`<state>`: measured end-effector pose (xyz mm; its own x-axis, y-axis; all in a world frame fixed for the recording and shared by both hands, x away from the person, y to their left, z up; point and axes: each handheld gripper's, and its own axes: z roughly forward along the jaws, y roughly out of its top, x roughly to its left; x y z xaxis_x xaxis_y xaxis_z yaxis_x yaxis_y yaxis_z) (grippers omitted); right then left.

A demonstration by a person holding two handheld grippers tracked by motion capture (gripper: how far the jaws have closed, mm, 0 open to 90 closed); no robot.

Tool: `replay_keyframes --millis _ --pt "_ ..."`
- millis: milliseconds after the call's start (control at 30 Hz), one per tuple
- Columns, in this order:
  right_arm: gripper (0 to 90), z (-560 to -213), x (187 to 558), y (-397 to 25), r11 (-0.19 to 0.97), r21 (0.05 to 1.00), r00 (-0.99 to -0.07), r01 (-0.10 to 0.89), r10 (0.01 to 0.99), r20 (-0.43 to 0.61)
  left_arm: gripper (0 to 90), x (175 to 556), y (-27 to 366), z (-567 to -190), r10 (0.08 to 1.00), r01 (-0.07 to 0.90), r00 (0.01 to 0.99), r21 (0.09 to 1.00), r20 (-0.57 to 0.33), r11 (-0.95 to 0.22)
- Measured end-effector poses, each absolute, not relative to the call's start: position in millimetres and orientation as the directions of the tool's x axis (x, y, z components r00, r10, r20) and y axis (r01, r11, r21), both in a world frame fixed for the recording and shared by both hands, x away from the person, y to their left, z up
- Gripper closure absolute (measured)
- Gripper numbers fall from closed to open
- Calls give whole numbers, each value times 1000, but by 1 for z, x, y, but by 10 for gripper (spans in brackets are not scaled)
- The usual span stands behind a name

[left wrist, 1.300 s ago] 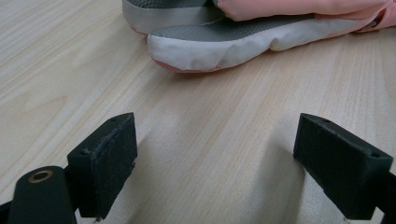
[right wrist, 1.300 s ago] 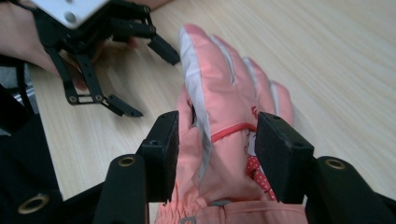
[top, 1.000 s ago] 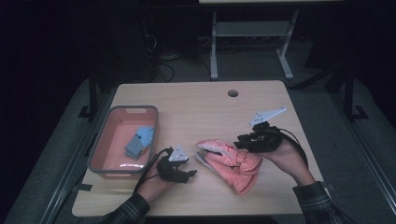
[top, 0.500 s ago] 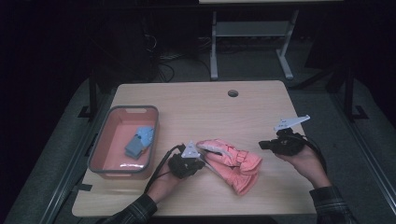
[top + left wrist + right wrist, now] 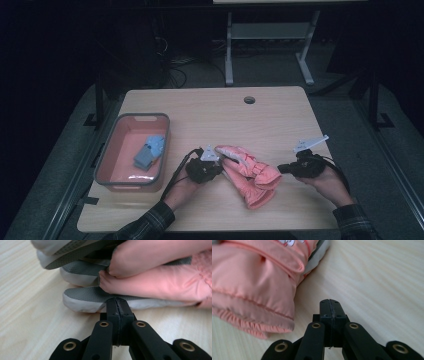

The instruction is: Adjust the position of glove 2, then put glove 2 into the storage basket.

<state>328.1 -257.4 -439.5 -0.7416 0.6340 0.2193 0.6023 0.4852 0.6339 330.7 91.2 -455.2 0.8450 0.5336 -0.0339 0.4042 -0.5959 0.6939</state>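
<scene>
The pink glove point(image 5: 250, 172) is lying at lower centre on the table point(image 5: 270, 120). The left claw point(image 5: 216, 167) is touching its fingertips, jaws closed, gripping nothing. The right claw point(image 5: 281, 169) is sitting just beside its cuff, closed and empty.

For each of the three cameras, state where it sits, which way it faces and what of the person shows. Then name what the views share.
High view: fixed above the person's side, looking forward and down on the table; forearms, hands, both tongs show.
Left gripper view: rides the left tongs, jaws shut, tips at the glove's grey fingertips.
Right gripper view: rides the right tongs, jaws shut, short of the glove's cuff.
Shared: all three show the pink glove and the wooden tabletop.
</scene>
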Motion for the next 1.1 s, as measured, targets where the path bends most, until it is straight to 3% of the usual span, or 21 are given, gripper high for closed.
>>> replay_keyframes --millis 800,1100 --pt "896 -451 306 -242 558 615 -812 557 523 261 895 383 66 -456 512 418 856 683 -75 -599" --pt "896 -454 301 -237 568 601 -816 562 501 290 895 368 78 -448 491 415 867 666 -84 -620"
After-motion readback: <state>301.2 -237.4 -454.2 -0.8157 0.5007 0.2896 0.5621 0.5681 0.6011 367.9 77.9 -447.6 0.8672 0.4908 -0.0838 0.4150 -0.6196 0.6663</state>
